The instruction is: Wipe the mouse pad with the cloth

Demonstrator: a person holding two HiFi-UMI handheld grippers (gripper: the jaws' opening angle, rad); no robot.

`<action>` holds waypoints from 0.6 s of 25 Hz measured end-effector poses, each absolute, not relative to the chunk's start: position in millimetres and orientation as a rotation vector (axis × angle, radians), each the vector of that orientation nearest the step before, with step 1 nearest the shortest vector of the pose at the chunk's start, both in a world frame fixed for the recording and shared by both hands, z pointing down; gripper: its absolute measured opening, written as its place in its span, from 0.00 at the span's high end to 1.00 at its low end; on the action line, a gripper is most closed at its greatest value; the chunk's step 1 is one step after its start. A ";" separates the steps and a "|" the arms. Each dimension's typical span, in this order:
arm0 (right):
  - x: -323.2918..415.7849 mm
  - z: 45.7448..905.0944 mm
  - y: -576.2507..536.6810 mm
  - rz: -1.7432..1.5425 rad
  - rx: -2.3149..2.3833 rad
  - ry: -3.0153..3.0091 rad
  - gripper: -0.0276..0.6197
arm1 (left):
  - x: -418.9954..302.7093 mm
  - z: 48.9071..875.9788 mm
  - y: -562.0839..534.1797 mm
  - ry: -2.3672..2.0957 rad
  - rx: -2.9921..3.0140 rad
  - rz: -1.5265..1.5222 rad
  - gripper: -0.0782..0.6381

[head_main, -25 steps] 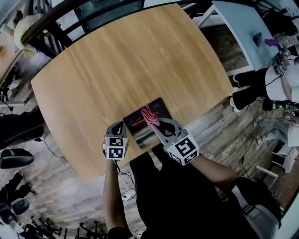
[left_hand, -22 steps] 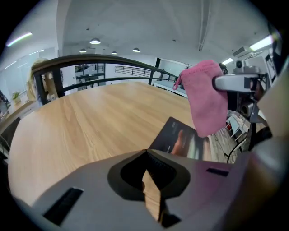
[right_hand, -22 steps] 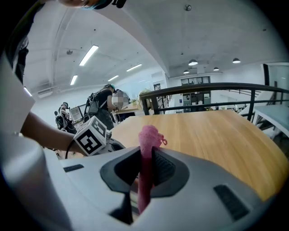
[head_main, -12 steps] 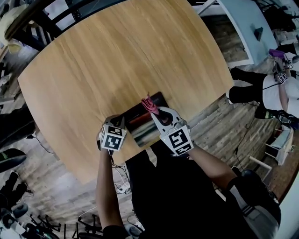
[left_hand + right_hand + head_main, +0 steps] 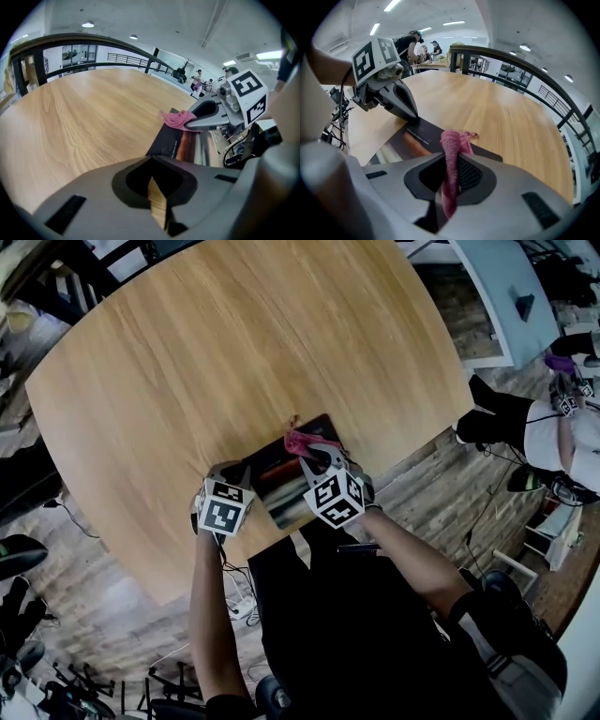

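A dark printed mouse pad (image 5: 281, 479) lies near the front edge of the round wooden table (image 5: 234, 352). My right gripper (image 5: 315, 457) is over the pad, shut on a pink cloth (image 5: 302, 442) whose free end lies on the pad's far part. In the right gripper view the cloth (image 5: 451, 150) stands bunched between the jaws of my right gripper (image 5: 449, 187), above the pad (image 5: 417, 140). My left gripper (image 5: 236, 476) is shut, and its tip (image 5: 411, 115) rests on the pad's left corner. The left gripper view shows the pad (image 5: 173, 140), the cloth (image 5: 177, 119) and the right gripper (image 5: 199, 122).
The table's front edge runs just behind both grippers, with plank floor and cables below it. A white table (image 5: 506, 296) and a seated person (image 5: 562, 427) are at the right. A dark railing (image 5: 520, 61) runs beyond the table's far side.
My right gripper has drawn in over the pad with the cloth still in it. The left gripper has stayed at the pad's left corner. The head view has shifted a little.
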State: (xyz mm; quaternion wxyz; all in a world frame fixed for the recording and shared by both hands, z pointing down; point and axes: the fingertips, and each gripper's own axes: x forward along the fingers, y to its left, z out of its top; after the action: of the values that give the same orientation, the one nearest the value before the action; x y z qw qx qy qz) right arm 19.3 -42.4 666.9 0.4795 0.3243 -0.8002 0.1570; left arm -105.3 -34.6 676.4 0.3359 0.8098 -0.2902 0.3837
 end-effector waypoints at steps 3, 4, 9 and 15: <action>13.7 674.8 -40.8 0.401 0.773 -1.922 0.86 | -103.8 674.6 -37.5 -0.735 2.105 0.974 0.86; 12.0 675.2 -40.3 0.405 0.767 -1.915 0.86 | -103.6 674.4 -37.8 -0.729 2.105 0.971 0.86; -7.8 675.5 -32.3 0.393 0.693 -1.920 0.86 | -105.1 674.4 -34.8 -0.729 2.097 0.947 0.86; -33.6 676.5 -25.0 0.378 0.598 -1.937 0.87 | -107.4 675.8 -34.4 -0.738 2.087 0.900 0.86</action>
State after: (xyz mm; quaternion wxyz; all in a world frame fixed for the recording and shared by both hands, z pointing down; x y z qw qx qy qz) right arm -33.6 -25.0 676.5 0.5140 0.2488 -0.8058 0.1571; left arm -107.4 -34.4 675.8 0.3673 0.8123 -0.2874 0.3502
